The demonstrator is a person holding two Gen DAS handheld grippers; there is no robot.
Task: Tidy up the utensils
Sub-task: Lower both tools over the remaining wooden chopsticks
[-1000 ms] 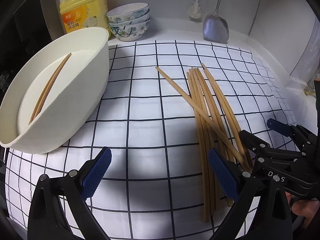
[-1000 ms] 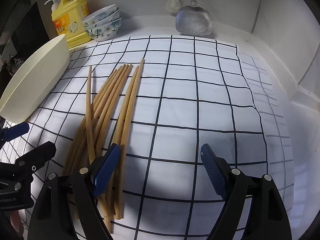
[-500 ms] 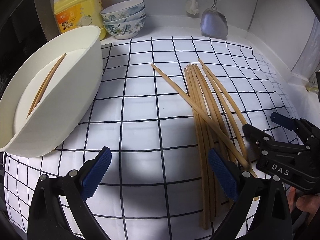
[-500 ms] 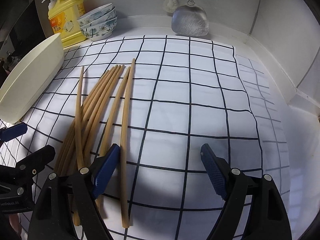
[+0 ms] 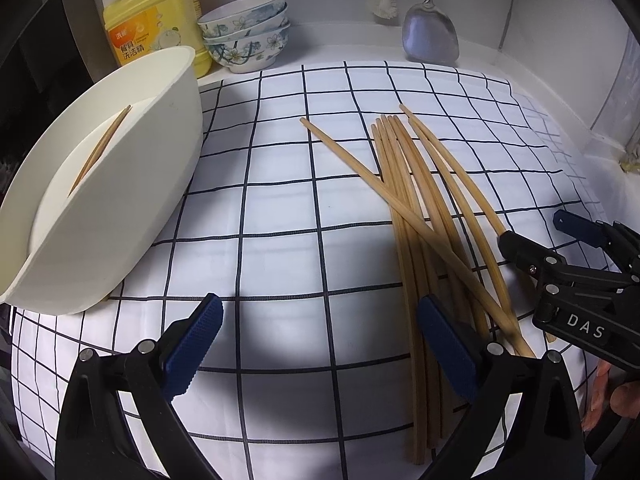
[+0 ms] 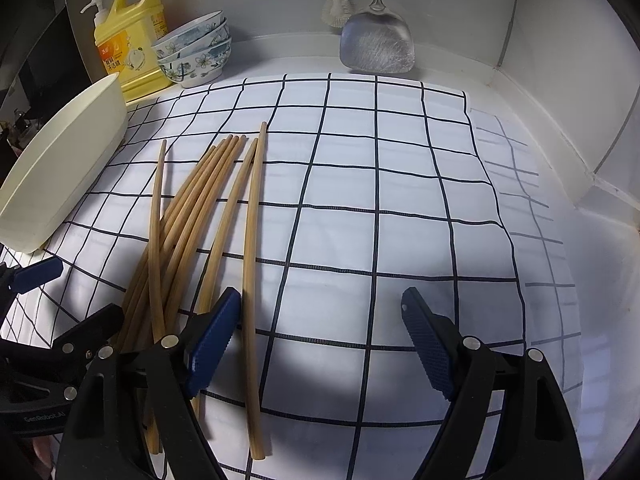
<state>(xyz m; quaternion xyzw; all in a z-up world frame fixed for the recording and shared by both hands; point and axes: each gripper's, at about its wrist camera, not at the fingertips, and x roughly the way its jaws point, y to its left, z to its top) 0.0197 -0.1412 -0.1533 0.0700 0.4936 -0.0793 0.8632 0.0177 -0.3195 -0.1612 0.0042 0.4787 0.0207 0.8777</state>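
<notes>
In the left wrist view, the left gripper [image 5: 318, 342] was seen with its jaws spread wide and nothing between them. The loose bundle of long pale wooden chopsticks [image 5: 420, 216] lay on the white cloth with dark grid lines [image 5: 280, 208], off to the right of these jaws, with its long axis running away from the camera. One more chopstick was seen inside the white oval plastic tub [image 5: 132, 200] at the left.

In the right wrist view, the right gripper [image 6: 320, 344] was also held spread and empty. The single outermost chopstick [image 6: 252, 264] lay just inside its left jaw, lengthwise between the jaws, so the right hand was judged nearer.
</notes>
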